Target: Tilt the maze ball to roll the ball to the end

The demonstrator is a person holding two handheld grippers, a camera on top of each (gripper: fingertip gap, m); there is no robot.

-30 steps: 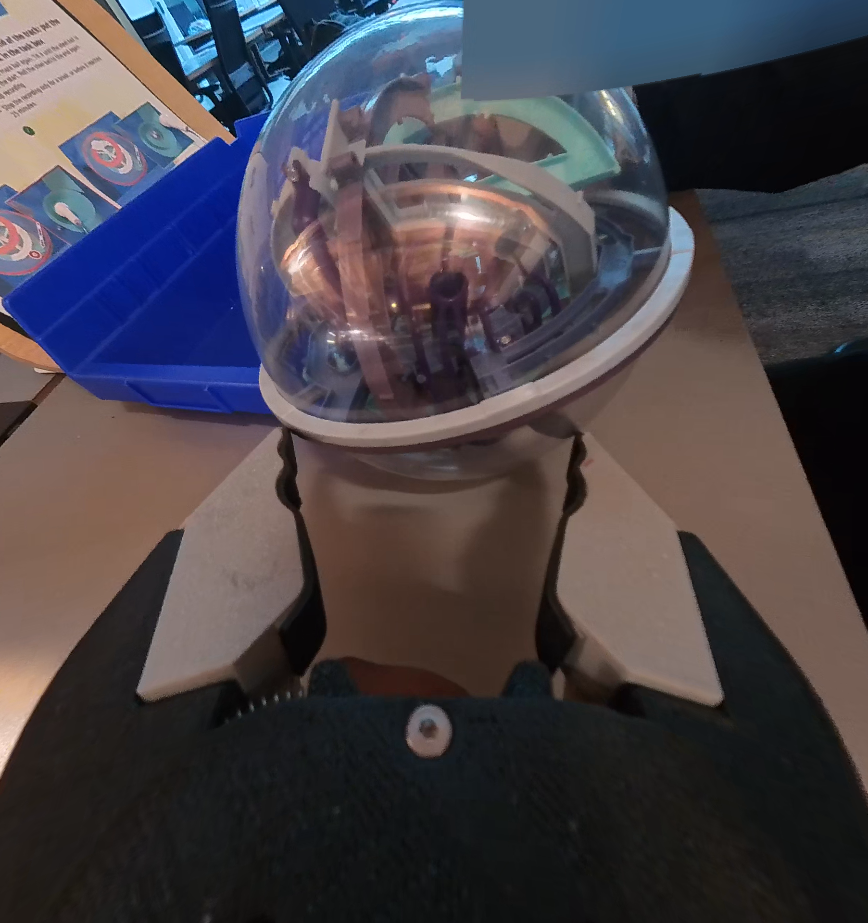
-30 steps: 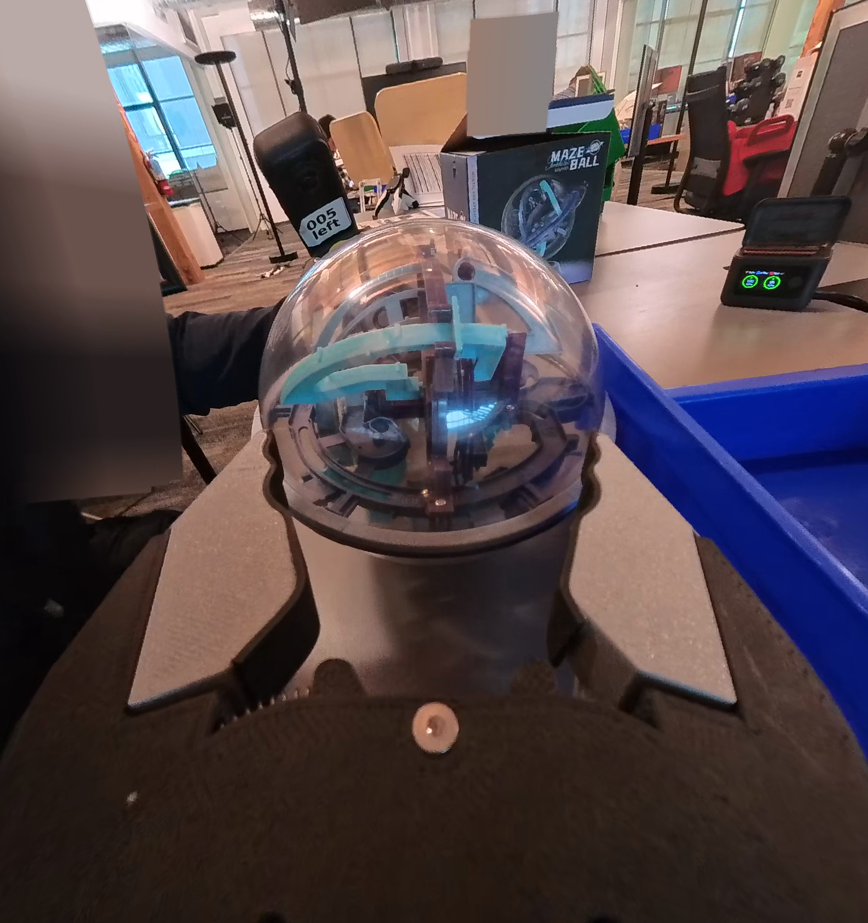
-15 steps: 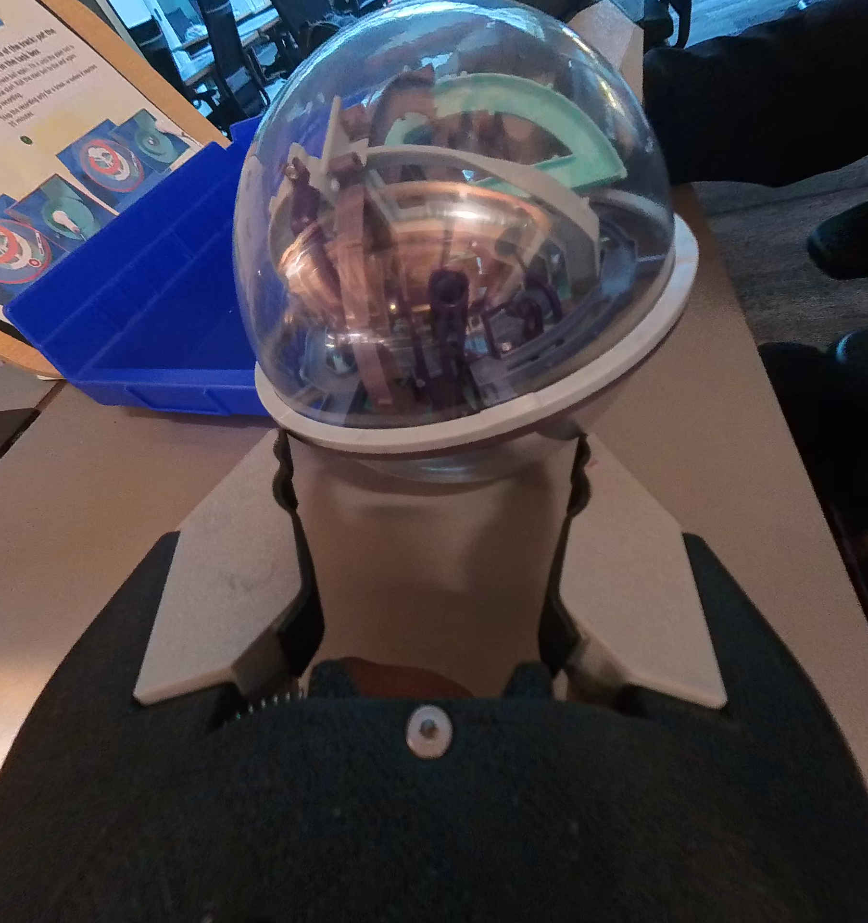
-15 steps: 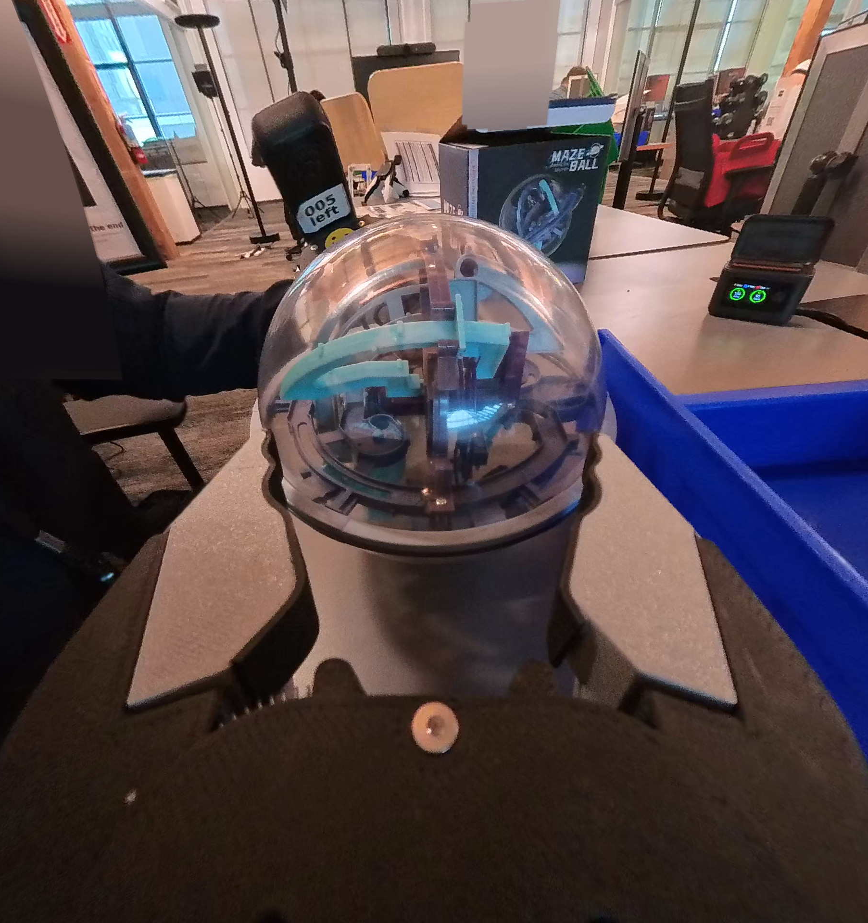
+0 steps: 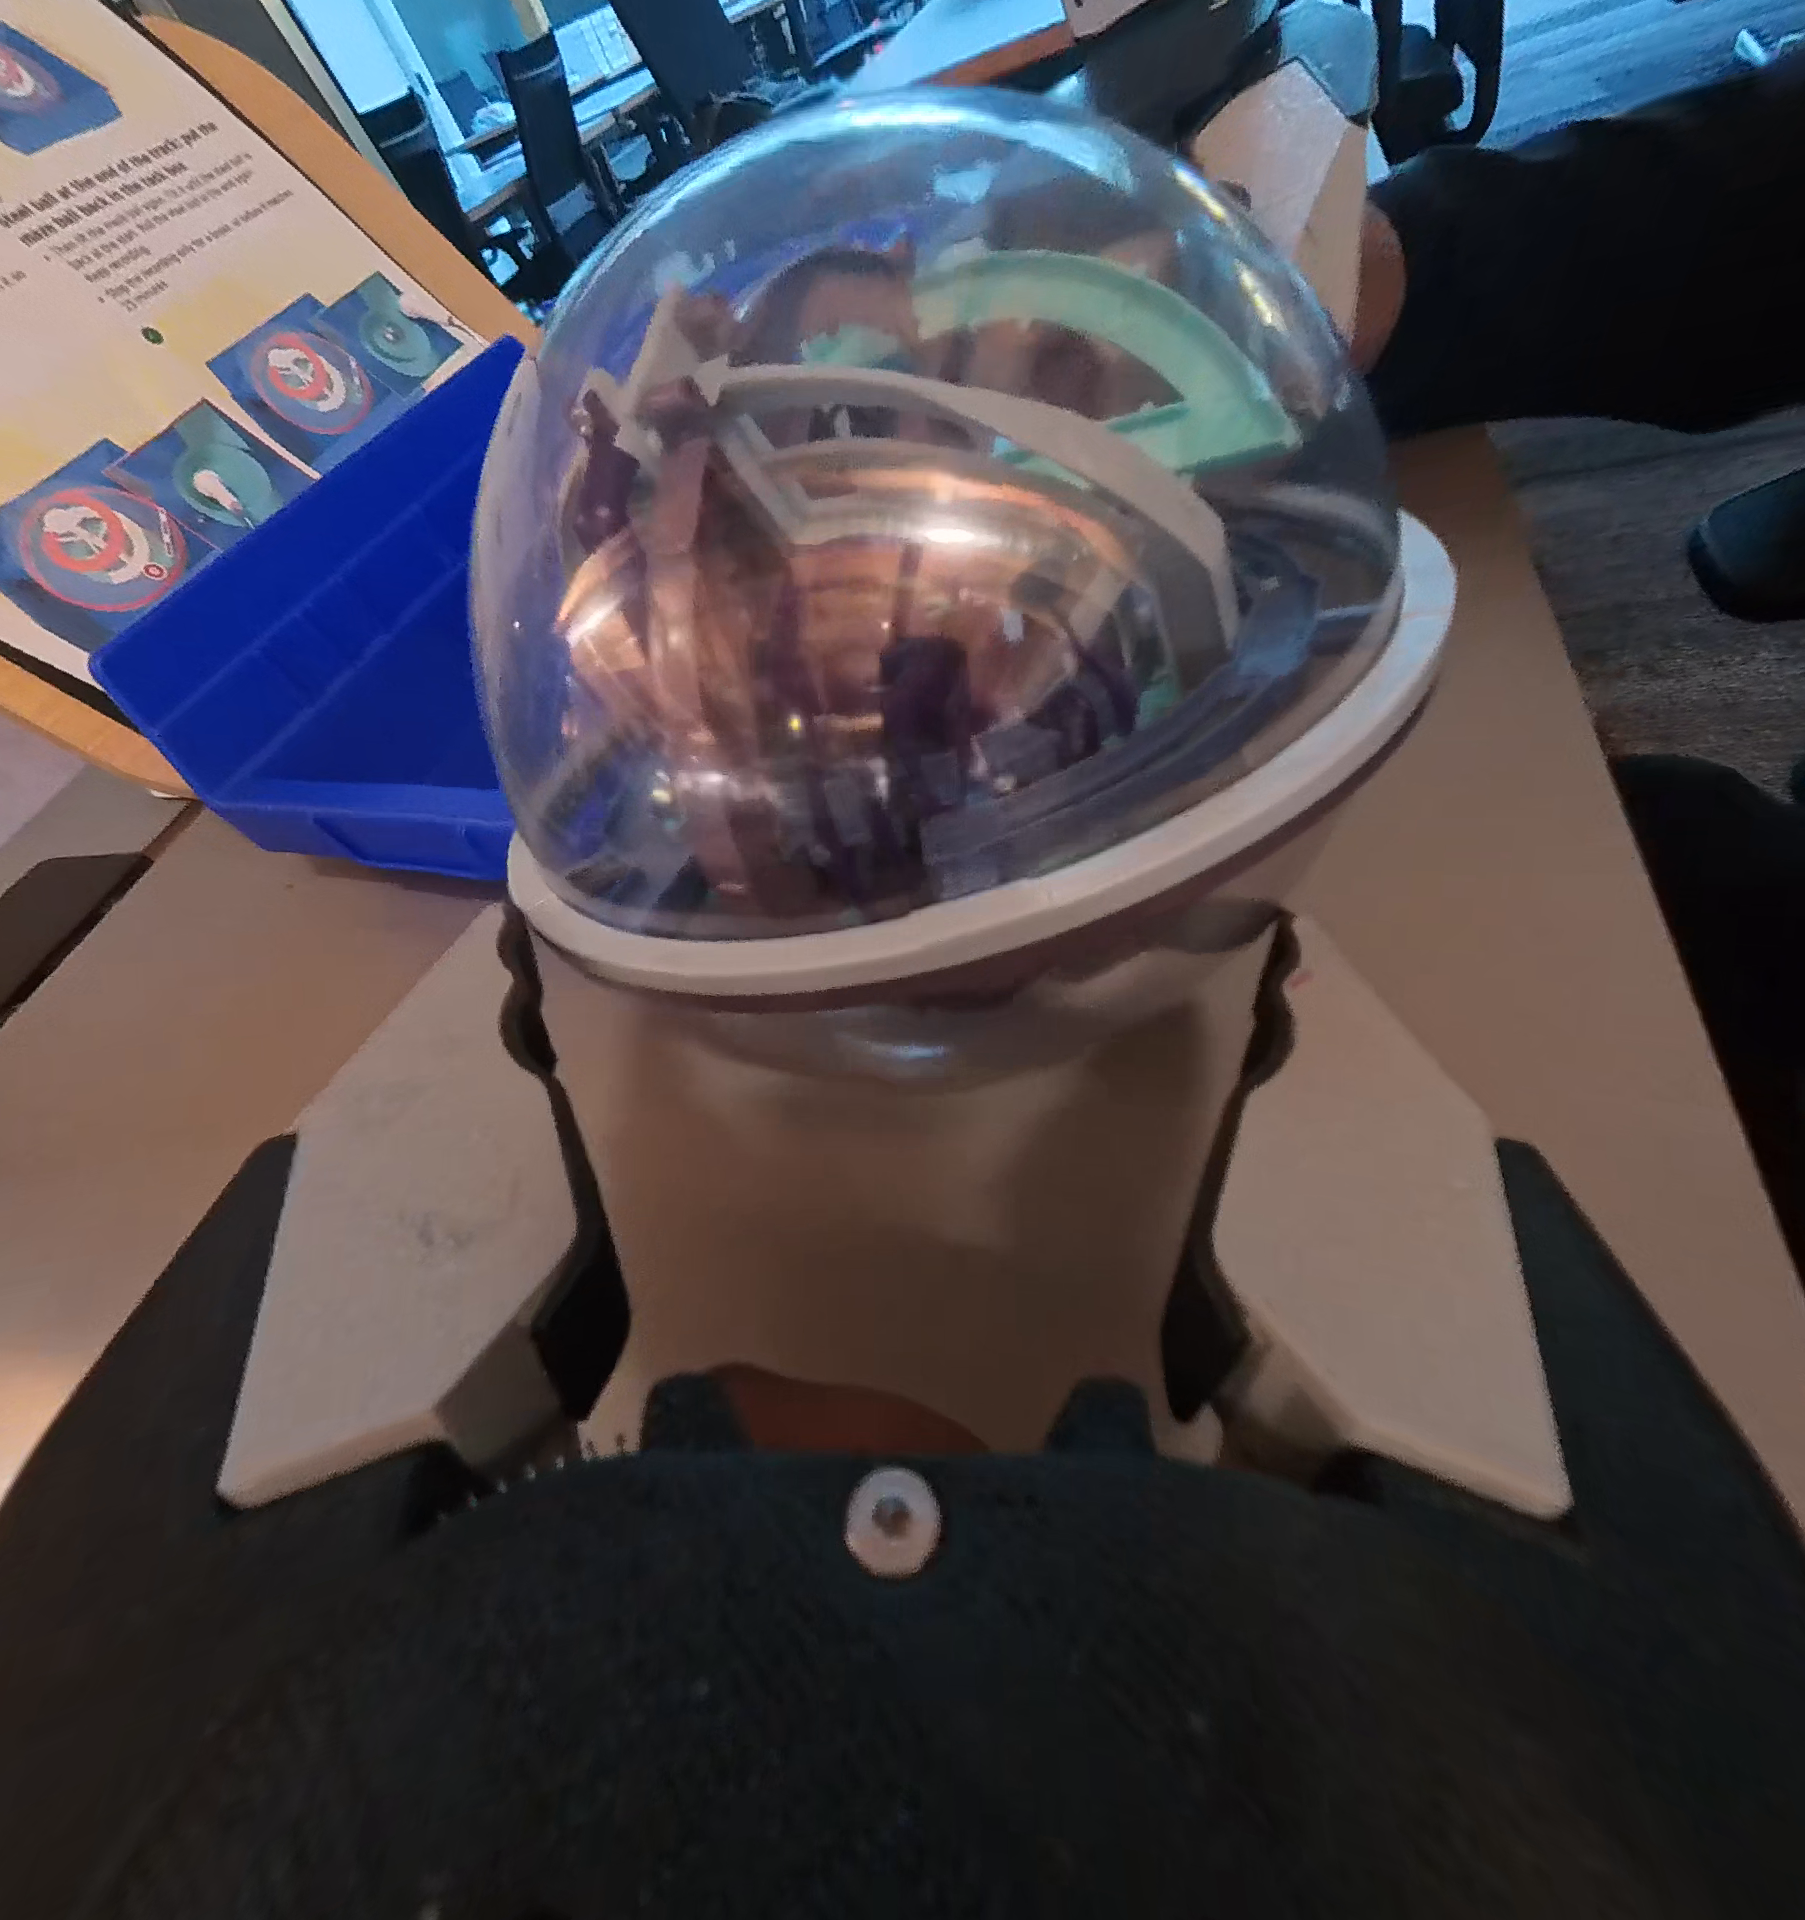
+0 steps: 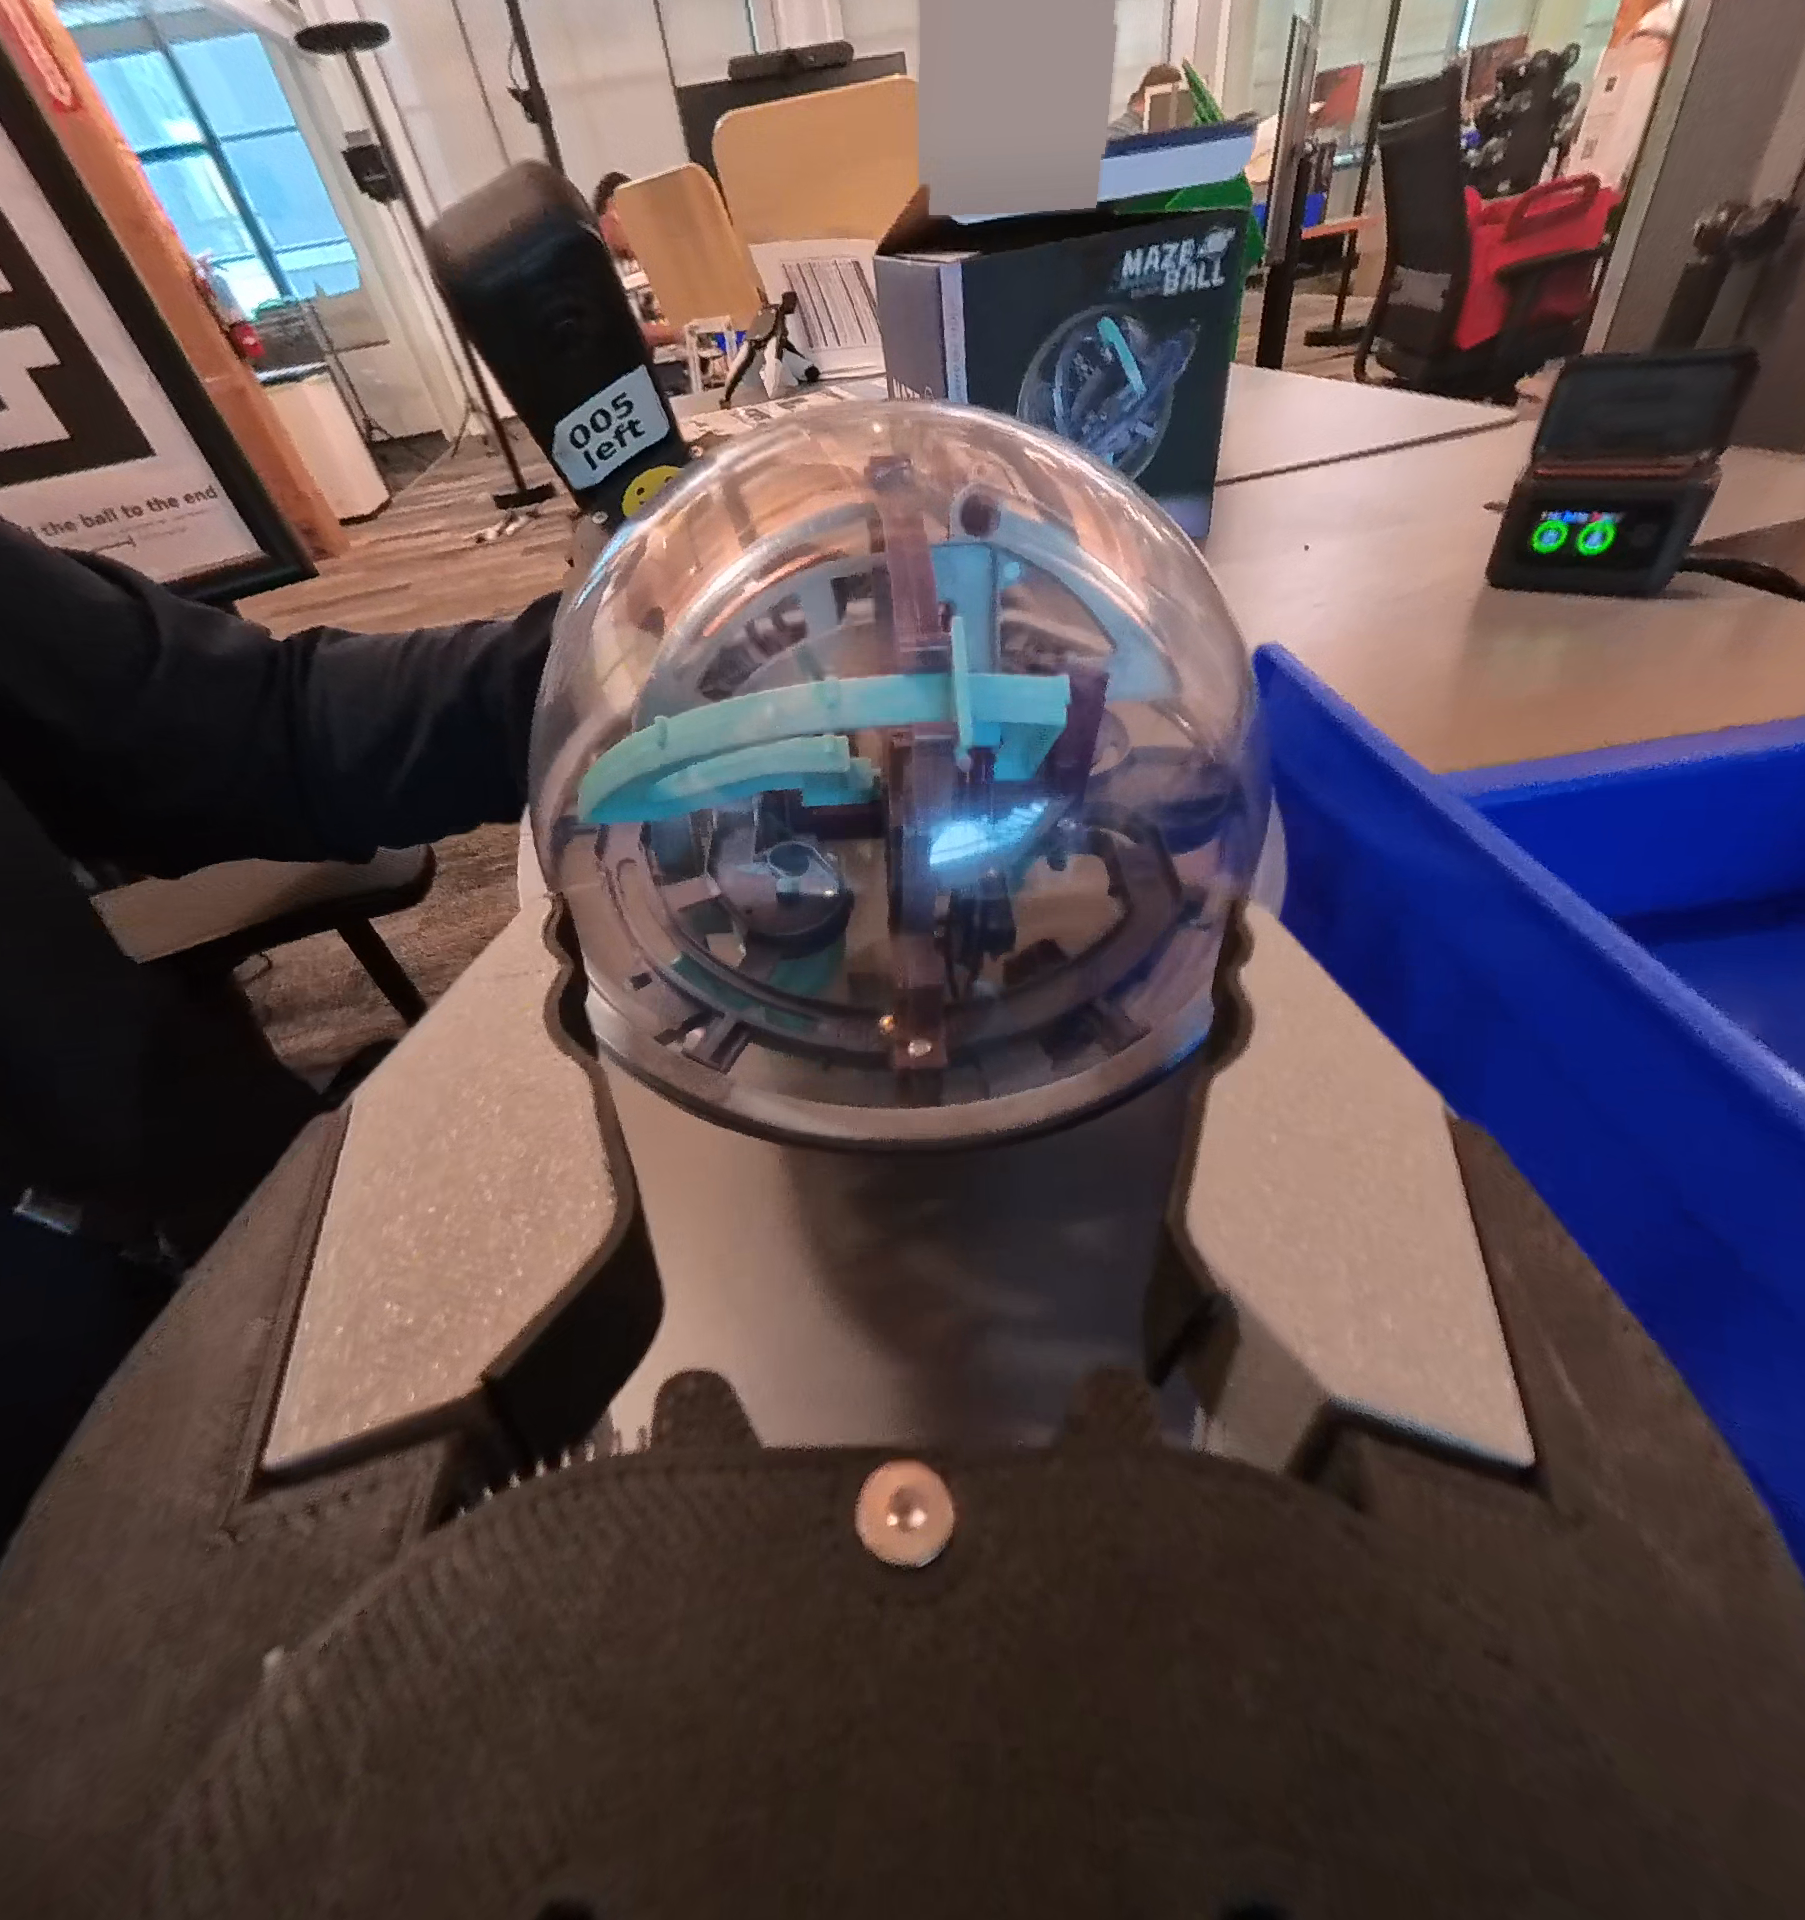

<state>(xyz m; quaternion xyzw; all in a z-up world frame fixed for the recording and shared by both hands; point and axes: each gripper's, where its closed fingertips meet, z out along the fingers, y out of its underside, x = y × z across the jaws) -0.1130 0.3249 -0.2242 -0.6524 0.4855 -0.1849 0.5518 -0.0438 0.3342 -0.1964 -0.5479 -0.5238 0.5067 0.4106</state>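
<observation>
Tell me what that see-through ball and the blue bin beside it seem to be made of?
The maze ball looks like clear glossy plastic: window glare sits on its shell and the coloured tracks show through. Its pale ring seam looks matte plastic. The blue bin seems moulded plastic, with a uniform colour and a soft sheen.

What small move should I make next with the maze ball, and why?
Probably a slow, slight tilt. Both the left gripper and right gripper clamp the maze ball from opposite sides, with its white rim already slanted. I can't pick out the small ball inside, so go gently.
</observation>
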